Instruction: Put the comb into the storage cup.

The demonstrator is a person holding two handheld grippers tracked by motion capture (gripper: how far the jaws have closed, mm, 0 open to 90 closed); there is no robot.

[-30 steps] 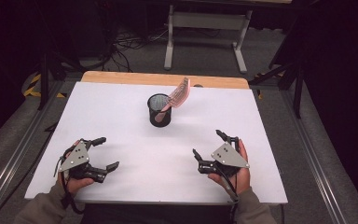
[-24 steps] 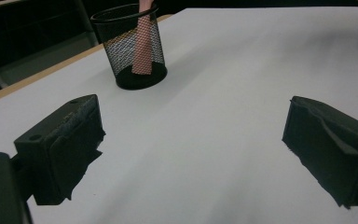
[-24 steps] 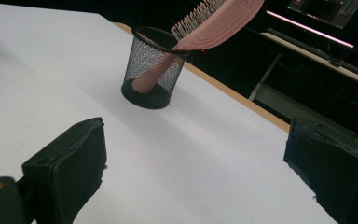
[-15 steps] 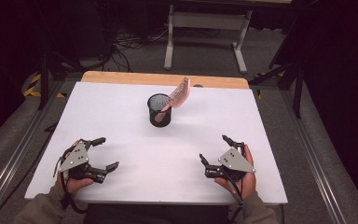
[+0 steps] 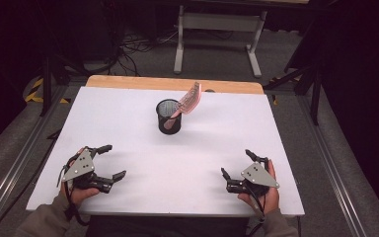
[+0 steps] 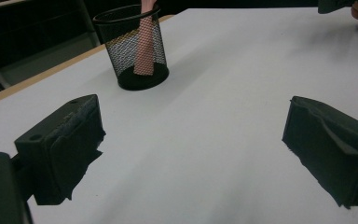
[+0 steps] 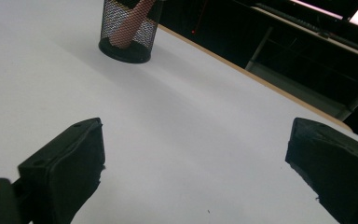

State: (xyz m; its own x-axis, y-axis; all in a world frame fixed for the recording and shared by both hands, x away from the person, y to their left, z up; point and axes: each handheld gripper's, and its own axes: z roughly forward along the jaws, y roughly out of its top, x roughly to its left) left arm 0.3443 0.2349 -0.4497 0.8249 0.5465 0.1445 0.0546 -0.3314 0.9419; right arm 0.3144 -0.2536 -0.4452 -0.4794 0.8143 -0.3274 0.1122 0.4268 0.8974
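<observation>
Holding my left gripper (image 5: 111,161) and right gripper (image 5: 237,165) wide apart and empty near the table's (image 5: 128,113) front edge; comb (image 5: 190,98) stood tilted in the mesh cup (image 5: 169,117), well beyond both.

From above the near edge we look forward and down over the whole table (image 5: 128,113). Both gripper views sit low and close, sharing the mesh cup (image 6: 133,49) farther off.
</observation>
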